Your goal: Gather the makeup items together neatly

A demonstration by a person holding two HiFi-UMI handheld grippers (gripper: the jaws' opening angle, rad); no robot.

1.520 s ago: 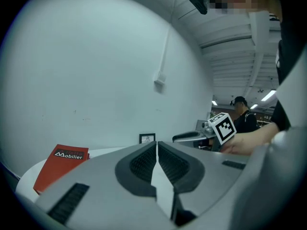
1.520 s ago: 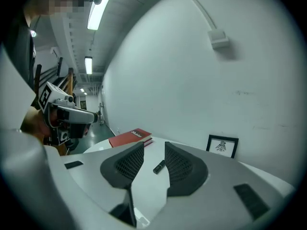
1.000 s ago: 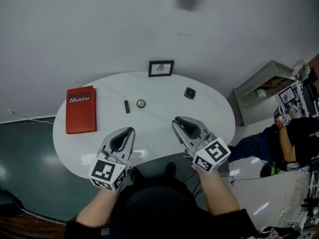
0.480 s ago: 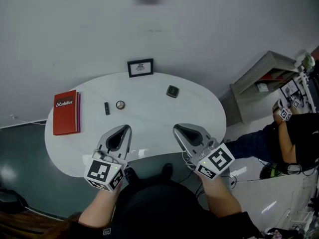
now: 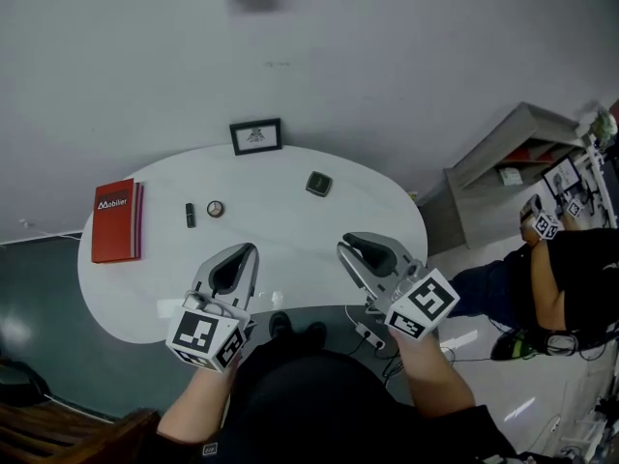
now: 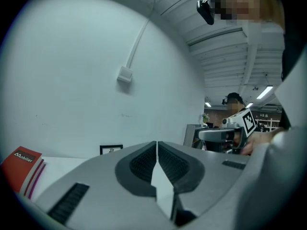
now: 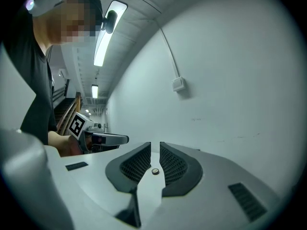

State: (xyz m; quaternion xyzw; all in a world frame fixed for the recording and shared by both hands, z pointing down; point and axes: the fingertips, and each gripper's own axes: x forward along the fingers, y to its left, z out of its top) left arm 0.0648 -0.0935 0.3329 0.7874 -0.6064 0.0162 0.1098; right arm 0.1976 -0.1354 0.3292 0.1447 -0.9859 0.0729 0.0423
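We are holding both grippers over the near edge of the white oval table (image 5: 290,235). The left gripper (image 5: 250,249) is keeping its jaws pressed together and the right gripper (image 5: 348,243) is showing only a thin slit, with nothing between either pair. Well ahead of the left jaws, a small black tube (image 5: 191,215) and a round compact (image 5: 215,209) are lying just beside each other. A dark square compact (image 5: 318,184) is sitting ahead of the right jaws. Far to the left of the left jaws, a red book (image 5: 116,220) is showing the word "Mobilier".
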